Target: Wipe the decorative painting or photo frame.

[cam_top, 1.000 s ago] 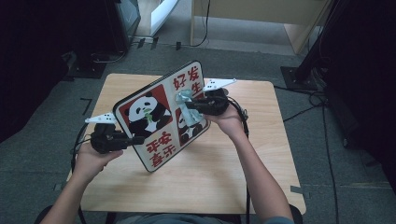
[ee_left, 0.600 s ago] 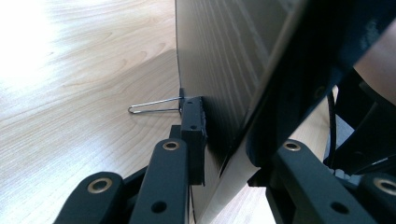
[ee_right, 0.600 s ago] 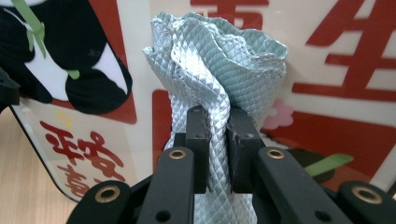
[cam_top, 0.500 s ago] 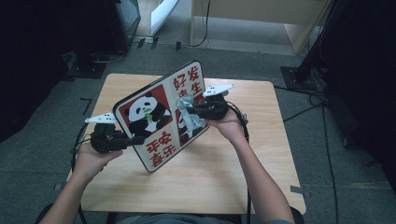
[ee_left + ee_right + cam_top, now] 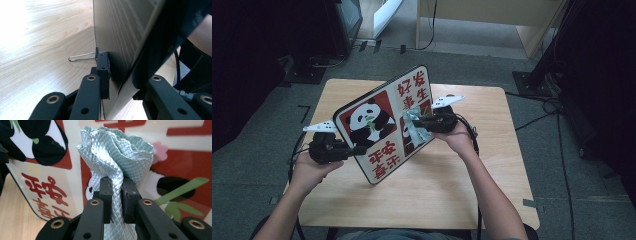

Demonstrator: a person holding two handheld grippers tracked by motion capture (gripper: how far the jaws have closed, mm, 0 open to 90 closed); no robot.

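Standing on grey carpet [image 5: 272, 115], with dark equipment and cables around it, the light wooden table [image 5: 492, 170] carries everything here. Above the table's middle a panda board [image 5: 384, 122] is held tilted, its printed face turned toward the person and its lower corner near the tabletop. The left gripper [image 5: 354, 149] is at the board's left edge, its jaws clamped on that edge, with a wire clip [image 5: 82, 57] just beside them. The right gripper [image 5: 418, 122] is in front of the board's face, its jaws pinched tight on a bunched pale-green cloth [image 5: 117, 157] that touches the board.
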